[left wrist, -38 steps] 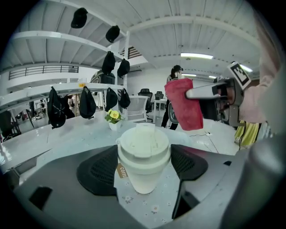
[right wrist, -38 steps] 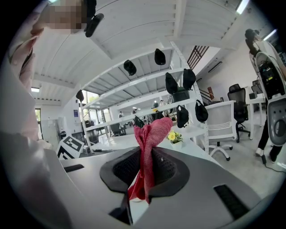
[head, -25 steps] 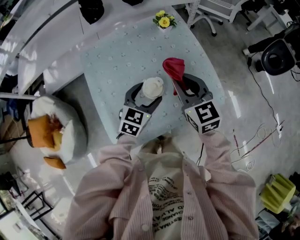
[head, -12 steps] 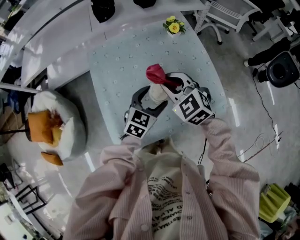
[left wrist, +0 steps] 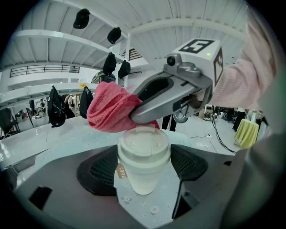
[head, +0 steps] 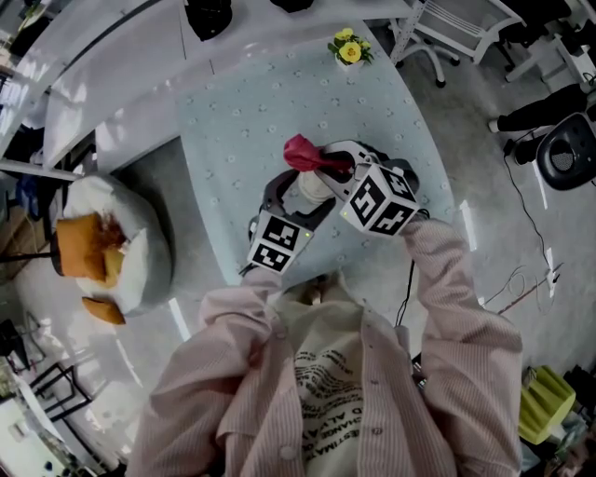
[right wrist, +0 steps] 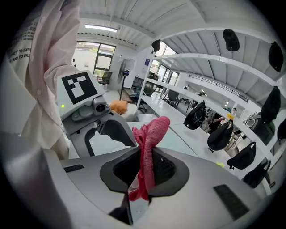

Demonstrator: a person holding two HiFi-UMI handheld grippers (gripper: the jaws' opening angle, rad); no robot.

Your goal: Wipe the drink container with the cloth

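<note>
A white lidded drink cup (left wrist: 143, 163) stands between the pads of my left gripper (left wrist: 144, 172), which is shut on its sides. In the head view the cup (head: 314, 183) sits inside the left gripper (head: 300, 193) near the table's middle. My right gripper (head: 328, 161) reaches in from the right, shut on a red cloth (head: 300, 151) that hangs over the far side of the lid. The left gripper view shows the cloth (left wrist: 109, 112) bunched just above and behind the lid. In the right gripper view the cloth (right wrist: 149, 147) is pinched upright between the jaws.
The table (head: 242, 112) has a pale blue dotted cover. A small pot of yellow flowers (head: 349, 48) stands at its far edge. A white beanbag with orange cushions (head: 88, 252) lies on the floor at the left. Office chairs (head: 447, 19) stand at the back right.
The right gripper swung left with the red cloth, from beside the cup to over its lid. The left gripper kept the cup and barely moved.
</note>
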